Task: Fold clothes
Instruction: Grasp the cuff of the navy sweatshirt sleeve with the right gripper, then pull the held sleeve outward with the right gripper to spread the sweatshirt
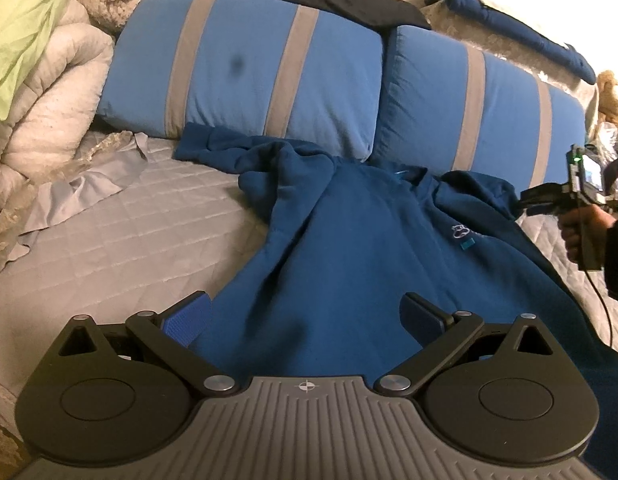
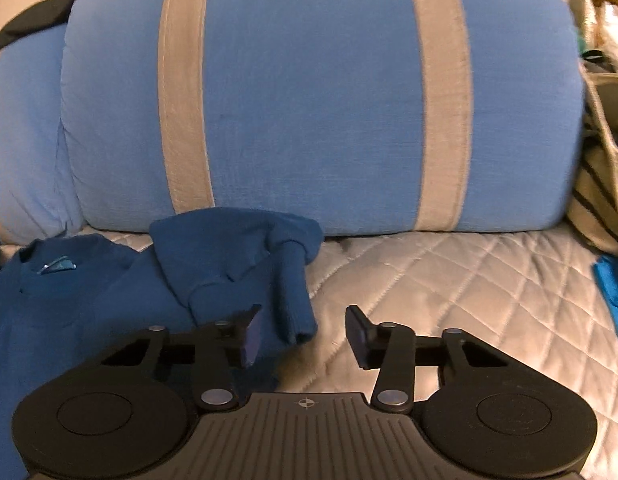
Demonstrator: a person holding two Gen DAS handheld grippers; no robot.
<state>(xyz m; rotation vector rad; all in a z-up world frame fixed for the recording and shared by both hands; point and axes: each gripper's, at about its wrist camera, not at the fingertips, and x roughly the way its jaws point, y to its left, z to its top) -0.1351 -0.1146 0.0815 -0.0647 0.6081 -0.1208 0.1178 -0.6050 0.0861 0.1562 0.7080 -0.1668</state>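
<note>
A dark blue sweatshirt [image 1: 349, 248] lies spread on the grey quilted bed [image 1: 109, 240], its neck toward the pillows and both sleeves crumpled. My left gripper [image 1: 305, 320] is open, jaws wide apart, hovering over the sweatshirt's lower body. My right gripper [image 2: 305, 334] is open with the cuff of the right sleeve [image 2: 293, 300] lying between its fingers, untouched as far as I can tell. The right gripper also shows in the left wrist view [image 1: 525, 204] at the sweatshirt's right sleeve. The sweatshirt's collar with a tag [image 2: 57, 268] shows at left in the right wrist view.
Two light blue pillows with grey stripes [image 1: 249, 64] [image 2: 309, 100] lie against the head of the bed. Rolled white quilts [image 1: 49, 92] and a green cloth [image 1: 25, 20] sit at the left. Dark garments [image 1: 329, 0] lie behind the pillows. Striped fabric and clutter [image 2: 601, 184] stand at the right.
</note>
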